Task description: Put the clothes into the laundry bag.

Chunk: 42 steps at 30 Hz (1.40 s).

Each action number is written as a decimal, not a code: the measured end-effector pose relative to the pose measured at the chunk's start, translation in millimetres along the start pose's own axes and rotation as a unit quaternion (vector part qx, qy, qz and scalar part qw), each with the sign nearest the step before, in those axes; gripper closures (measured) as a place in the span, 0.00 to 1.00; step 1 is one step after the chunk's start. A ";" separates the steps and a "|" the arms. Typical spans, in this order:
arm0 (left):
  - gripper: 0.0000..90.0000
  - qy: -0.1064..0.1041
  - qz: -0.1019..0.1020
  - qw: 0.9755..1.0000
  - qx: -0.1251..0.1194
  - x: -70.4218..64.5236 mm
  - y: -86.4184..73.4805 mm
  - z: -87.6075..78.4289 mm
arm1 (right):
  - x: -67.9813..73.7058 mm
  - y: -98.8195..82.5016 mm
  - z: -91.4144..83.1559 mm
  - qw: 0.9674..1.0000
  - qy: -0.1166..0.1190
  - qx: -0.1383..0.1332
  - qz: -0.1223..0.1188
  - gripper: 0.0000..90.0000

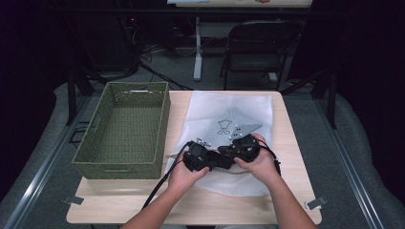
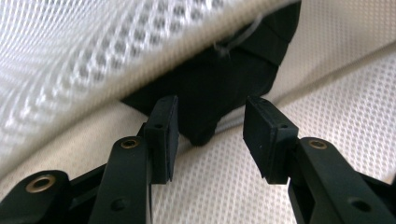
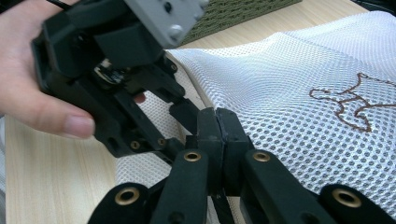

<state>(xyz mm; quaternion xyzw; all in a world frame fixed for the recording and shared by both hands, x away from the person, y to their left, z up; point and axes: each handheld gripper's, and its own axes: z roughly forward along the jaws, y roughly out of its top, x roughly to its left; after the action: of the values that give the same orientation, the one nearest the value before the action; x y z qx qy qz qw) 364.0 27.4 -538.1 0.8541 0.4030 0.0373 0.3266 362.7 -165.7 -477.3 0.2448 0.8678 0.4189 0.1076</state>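
Two grippers are meeting over the near edge of the white mesh bag (image 1: 224, 138), which is lying flat on the table (image 1: 291, 143) right of the green basket (image 1: 126, 131), probably so its opening can be worked. The right gripper (image 3: 217, 123) is pinching the mesh with jaws closed. From inside the bag's fold, the left gripper (image 2: 210, 140) is holding its jaws partly apart, gripping nothing.

I am sitting at a pale wooden table (image 1: 286, 138) resting on grey carpet (image 1: 181, 67). Beyond it, a black folding chair (image 1: 255, 47) is standing beside a white desk leg (image 1: 197, 47). Cables (image 1: 143, 57) are trailing across the floor, and darkness is swallowing the room's edges.
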 end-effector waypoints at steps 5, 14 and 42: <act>0.61 -0.002 0.007 1.000 -0.001 1.0 -6.6 -5.5 | 0.0 0.0 0.1 1.000 0.000 0.000 0.001 1.00; 0.60 0.001 0.018 1.000 -0.001 -1.7 -15.9 -17.9 | 0.5 -0.6 0.2 1.000 0.001 0.002 -0.002 1.00; 0.61 0.007 0.017 1.000 -0.007 6.7 -40.5 -49.0 | 3.2 -4.2 6.9 0.999 0.011 0.031 -0.002 1.00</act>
<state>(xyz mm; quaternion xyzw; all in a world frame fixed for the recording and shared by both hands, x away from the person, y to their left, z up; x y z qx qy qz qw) 325.5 76.7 -524.9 0.8583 0.3901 0.0522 0.3293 361.2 -161.6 -484.9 0.2416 0.8818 0.3944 0.0917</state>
